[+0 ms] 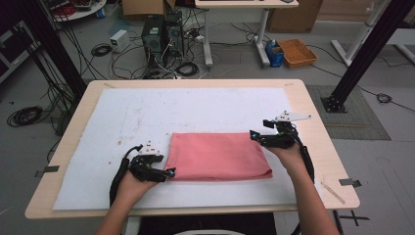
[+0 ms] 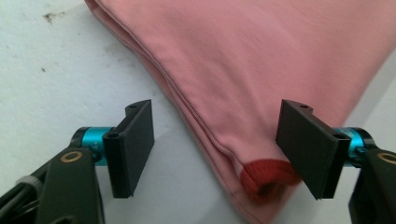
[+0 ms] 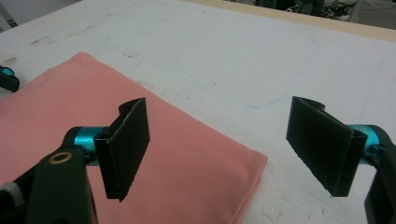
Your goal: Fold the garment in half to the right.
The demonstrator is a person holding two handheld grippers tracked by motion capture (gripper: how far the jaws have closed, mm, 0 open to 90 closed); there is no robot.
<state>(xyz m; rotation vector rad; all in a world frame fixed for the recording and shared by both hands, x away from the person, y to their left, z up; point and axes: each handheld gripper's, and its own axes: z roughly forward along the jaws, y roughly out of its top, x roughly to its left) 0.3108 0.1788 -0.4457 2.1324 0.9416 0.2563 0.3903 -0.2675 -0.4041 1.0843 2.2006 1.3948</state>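
- Looks like a folding job mid-way: the pink cloth (image 1: 218, 155) lies folded flat on the white mat (image 1: 147, 117), probably one more fold to go.
- The left gripper (image 1: 169, 173) sits wide open, straddling the near-left corner with its layered edges.
- The right gripper (image 1: 254, 135) is open too, at the far-right corner.
- Next, both would need to pinch every layer.

Right gripper (image 3: 224, 149) gapes wide over a pink cloth's (image 3: 70, 116) corner (folded) — on a white mat (image 3: 233, 56).
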